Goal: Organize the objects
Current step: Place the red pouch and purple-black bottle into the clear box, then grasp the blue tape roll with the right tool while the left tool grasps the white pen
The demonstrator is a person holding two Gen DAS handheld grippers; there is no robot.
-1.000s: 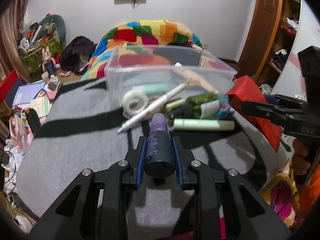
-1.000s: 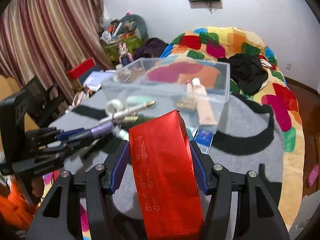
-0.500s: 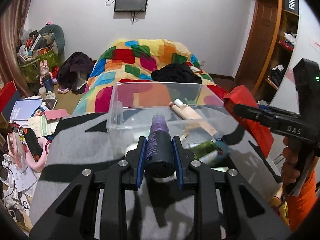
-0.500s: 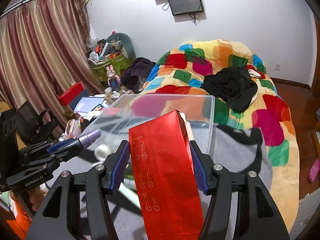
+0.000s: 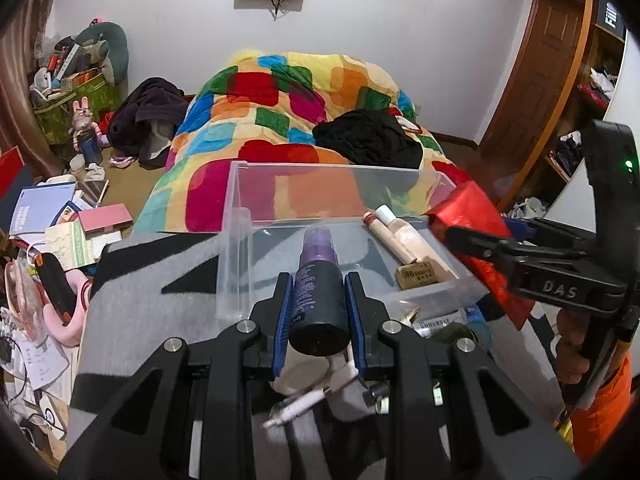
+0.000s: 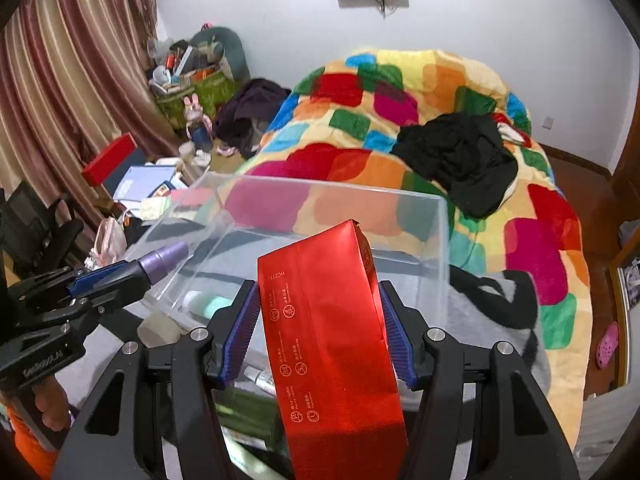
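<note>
Left gripper [image 5: 319, 300] clamps dark cylindrical spray bottle with purple cap [image 5: 318, 286], long axis pointing far, over near rim of clear plastic bin [image 5: 328, 168]. Right gripper [image 6: 318, 332] clamps shiny red foil carton [image 6: 328, 328], tilted, at bin's near right corner. Bin just ahead of both.

left hand-held gripper [image 5: 320, 304] clamped on a bottle, right hand-held gripper [image 6: 320, 336] clamped on a box
</note>
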